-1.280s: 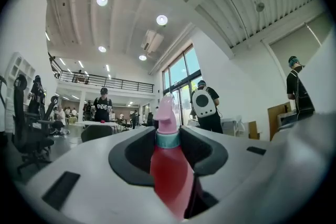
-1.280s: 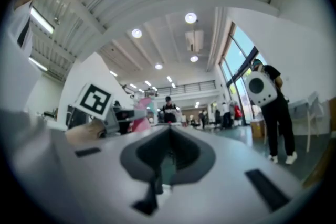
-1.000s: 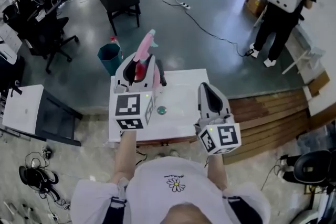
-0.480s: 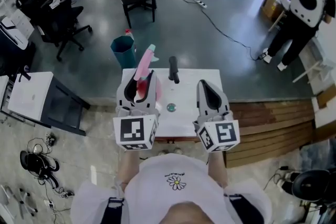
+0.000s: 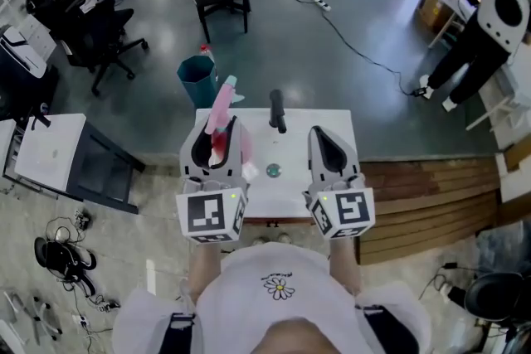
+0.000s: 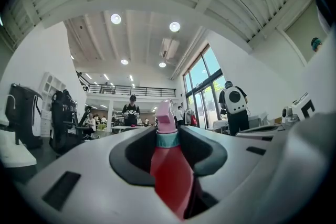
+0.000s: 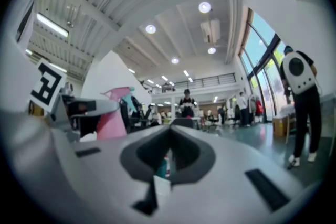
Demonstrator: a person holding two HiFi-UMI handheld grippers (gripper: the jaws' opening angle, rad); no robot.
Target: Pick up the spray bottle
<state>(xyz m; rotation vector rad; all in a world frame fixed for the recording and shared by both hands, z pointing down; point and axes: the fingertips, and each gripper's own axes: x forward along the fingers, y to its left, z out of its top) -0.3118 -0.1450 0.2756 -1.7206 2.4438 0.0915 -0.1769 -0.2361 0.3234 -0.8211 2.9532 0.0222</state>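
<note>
In the head view, the left gripper (image 5: 216, 128) is clamped on the spray bottle (image 5: 221, 105). The bottle's pink head sticks out past the jaw tips toward 12 o'clock, over the far left edge of the white surface (image 5: 319, 122). The right gripper (image 5: 320, 135) is at 3 o'clock from the left one, well apart from it, with its jaws drawn to a point. A dark cylinder (image 5: 276, 110) lies on the surface between the two grippers, toward 12 o'clock. A small green disc (image 5: 273, 171) sits nearer the person. A teal bin (image 5: 197, 80) stands on the floor at 11 o'clock from the bottle.

In the left gripper view, the left gripper (image 6: 168, 132) has both jaws pressed against the spray bottle (image 6: 171, 176). Its red body runs up the middle, with a teal collar and the pink head at 12 o'clock.

In the right gripper view, the right gripper (image 7: 170, 129) has its tips meeting and holds nothing. The spray bottle (image 7: 112, 115) shows pink at 9 o'clock.
</note>
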